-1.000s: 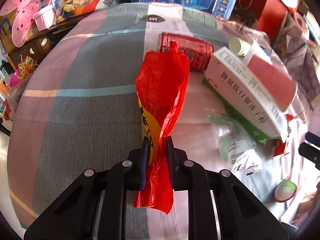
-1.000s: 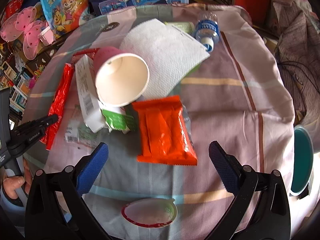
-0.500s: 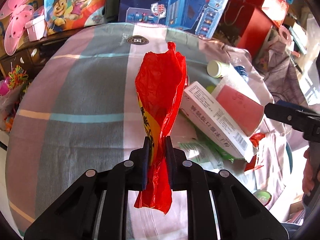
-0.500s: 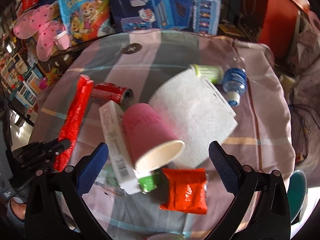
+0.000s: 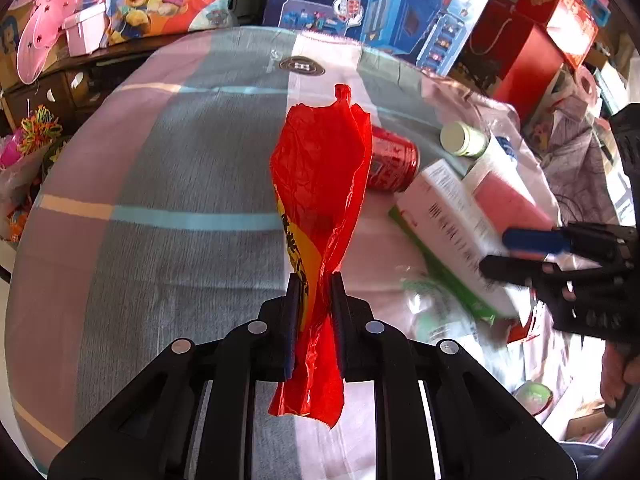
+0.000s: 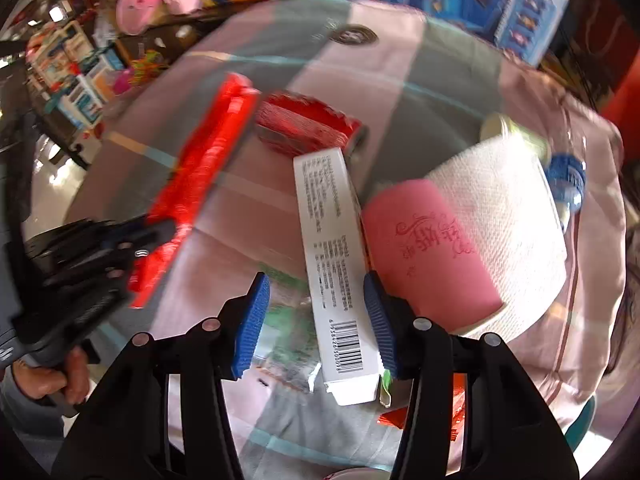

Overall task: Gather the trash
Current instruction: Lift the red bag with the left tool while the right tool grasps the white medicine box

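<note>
Left gripper (image 5: 314,294) stays clamped on the red plastic wrapper (image 5: 320,184), same grip as a second ago: wrapper pinched low, its crumpled body standing up above the striped tablecloth (image 5: 168,184), tail hanging below the fingers. Right gripper (image 6: 316,312) is the change: a second ago it was spread wide and high over the pile, half a second ago still wide, now the blue pads (image 6: 250,320) have come in either side of the white carton (image 6: 340,276) with the barcode. Right pad sits at the carton's edge, left pad shows a gap, so not yet closed on it; motion blur makes actual contact hard to call. Carton lies on the cloth over a green packet (image 6: 288,332), touching the pink paper cup (image 6: 430,248) on its right. Cup lies on its side on a white paper towel (image 6: 508,216). Crushed red soda can (image 6: 308,126) is just beyond the carton's far end. Blue-capped clear bottle (image 6: 568,184) is at the towel's far right edge. Orange snack pack (image 6: 456,412) is now mostly hidden behind the right finger. In the left wrist view the right gripper (image 5: 516,254) has come in from the right edge onto the carton (image 5: 456,224).
</note>
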Available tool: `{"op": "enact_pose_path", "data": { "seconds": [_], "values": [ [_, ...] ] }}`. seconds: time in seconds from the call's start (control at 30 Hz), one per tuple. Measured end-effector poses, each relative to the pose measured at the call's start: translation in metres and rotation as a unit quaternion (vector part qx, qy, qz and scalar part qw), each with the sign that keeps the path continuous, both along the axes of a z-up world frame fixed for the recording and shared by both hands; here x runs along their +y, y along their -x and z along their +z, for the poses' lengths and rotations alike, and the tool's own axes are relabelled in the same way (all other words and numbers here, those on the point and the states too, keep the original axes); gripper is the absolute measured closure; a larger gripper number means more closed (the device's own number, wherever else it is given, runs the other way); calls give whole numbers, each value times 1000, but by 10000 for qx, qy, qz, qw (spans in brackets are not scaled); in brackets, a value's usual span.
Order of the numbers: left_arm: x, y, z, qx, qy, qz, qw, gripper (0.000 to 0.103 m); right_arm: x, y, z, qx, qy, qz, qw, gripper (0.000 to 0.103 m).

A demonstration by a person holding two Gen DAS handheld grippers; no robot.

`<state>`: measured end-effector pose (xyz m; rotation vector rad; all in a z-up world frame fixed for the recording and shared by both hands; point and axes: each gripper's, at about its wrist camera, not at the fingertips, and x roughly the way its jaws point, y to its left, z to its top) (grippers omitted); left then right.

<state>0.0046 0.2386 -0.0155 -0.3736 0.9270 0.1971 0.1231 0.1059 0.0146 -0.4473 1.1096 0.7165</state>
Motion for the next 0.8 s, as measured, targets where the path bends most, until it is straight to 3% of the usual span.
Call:
{"op": "enact_pose_path", "data": {
  "seconds": [0.27, 0.33, 0.5, 0.53, 0.57, 0.63, 0.8],
  "values": [
    [2, 2, -8, 43, 134, -20, 9999, 87, -2, -11, 12, -81, 42, -24, 10000, 54],
    [1, 0, -11, 67, 167, -40, 9998, 87, -3, -13, 3, 181, 89, 22, 9998, 54],
    [-2, -3, -15, 89, 208, -104, 9997, 87, 0, -15, -22, 309, 243, -64, 9992, 53],
    [-2, -3, -15, 107, 194, -118, 9997, 87, 0, -15, -25, 326, 232, -76, 9992, 59],
    [-3, -3, -16, 116, 184, -120, 9997, 87, -1, -15, -26, 297, 181, -107, 9993, 66],
    [-2, -1, -15, 117, 178, -101, 9997, 87, -4, -15, -24, 321, -1, -170, 9993, 70],
    [-4, 2, 0, -35, 102, -62, 9999, 87, -17, -9, 6, 342, -650, -308, 9968, 71]
  ]
}}
